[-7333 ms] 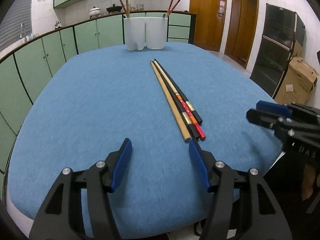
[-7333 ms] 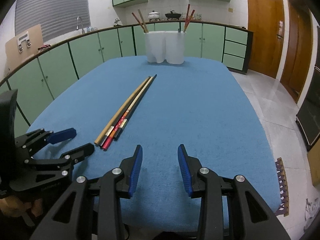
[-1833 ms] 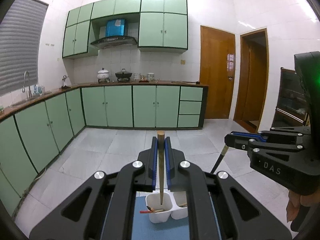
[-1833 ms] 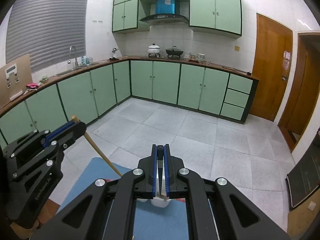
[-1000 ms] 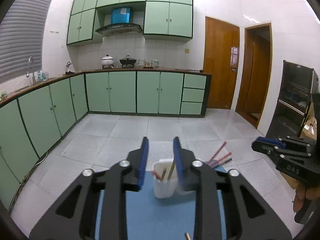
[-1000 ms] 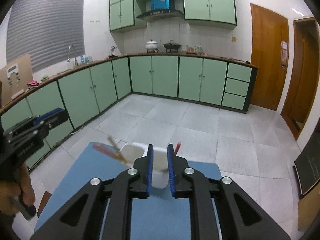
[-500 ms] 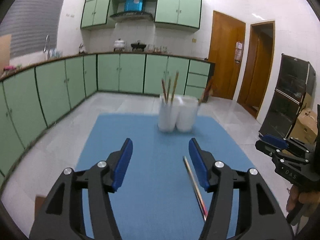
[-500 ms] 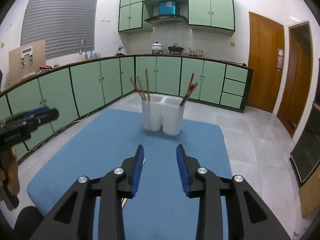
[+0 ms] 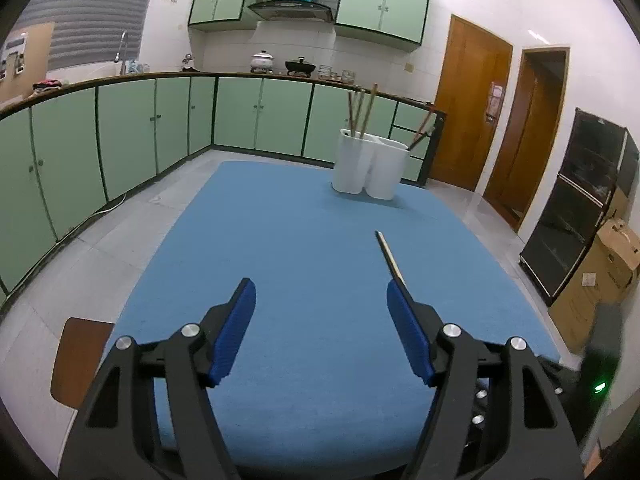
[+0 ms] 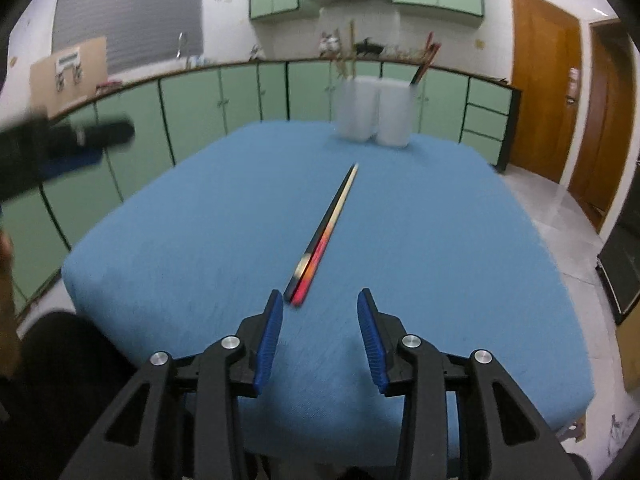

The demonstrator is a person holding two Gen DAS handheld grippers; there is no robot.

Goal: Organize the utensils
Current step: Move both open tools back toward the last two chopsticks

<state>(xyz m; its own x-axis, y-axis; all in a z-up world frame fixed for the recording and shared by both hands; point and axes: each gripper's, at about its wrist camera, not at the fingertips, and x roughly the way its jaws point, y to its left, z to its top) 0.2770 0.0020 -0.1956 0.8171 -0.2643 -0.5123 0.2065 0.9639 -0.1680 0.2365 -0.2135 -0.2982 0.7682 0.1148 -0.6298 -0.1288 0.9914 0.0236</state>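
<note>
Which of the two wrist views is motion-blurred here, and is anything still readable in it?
Left wrist view: sharp, fisheye bending at the edges; the white holder is crisp. Right wrist view: motion-blurred; the holder and left gripper are smeared, yet the two chopsticks on the blue table read clearly, as does the right gripper, jaws open.

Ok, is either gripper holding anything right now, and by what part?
Nothing is held. The left gripper and right gripper are both open and empty; two chopsticks lie on the blue table.
</note>
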